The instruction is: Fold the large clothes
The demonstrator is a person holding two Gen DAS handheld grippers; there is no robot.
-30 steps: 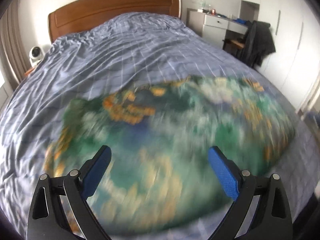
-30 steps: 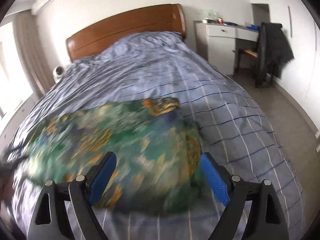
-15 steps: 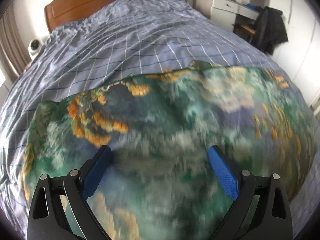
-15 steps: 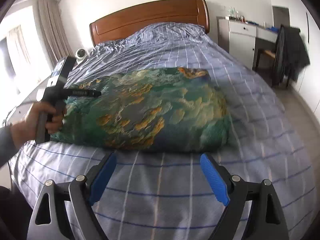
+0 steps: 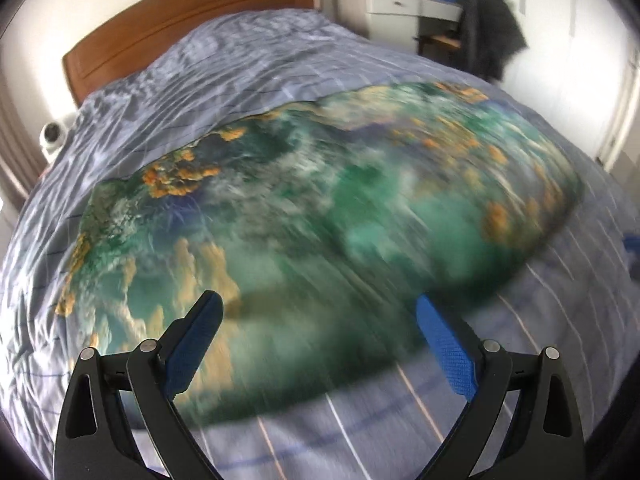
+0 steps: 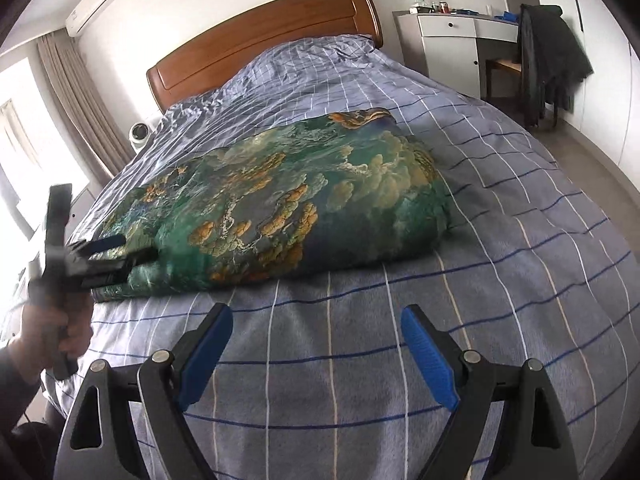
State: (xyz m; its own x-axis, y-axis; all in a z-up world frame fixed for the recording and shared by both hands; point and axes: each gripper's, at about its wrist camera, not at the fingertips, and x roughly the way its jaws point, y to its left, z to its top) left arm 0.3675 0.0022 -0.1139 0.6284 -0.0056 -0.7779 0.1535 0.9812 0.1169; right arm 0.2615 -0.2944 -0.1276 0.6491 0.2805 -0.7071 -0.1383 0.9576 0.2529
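A large green, blue and orange patterned garment (image 6: 280, 204) lies folded in a thick bundle across the blue checked bed (image 6: 500, 240). It also shows, motion-blurred, in the left wrist view (image 5: 300, 220). My left gripper (image 5: 318, 334) is open and empty, at the garment's near left end. In the right wrist view the left gripper (image 6: 108, 254) sits at the bundle's left edge, held in a hand. My right gripper (image 6: 316, 340) is open and empty, above bare bedcover in front of the garment.
A wooden headboard (image 6: 260, 44) stands at the far end. A white desk (image 6: 452, 40) and a chair with a dark jacket (image 6: 552, 64) stand to the right. A small white camera (image 6: 140, 134) and curtains (image 6: 80, 100) are on the left.
Both grippers have pulled back from the garment toward the foot of the bed. The garment now lies flatter and settled; the right gripper is over bare bedcover.
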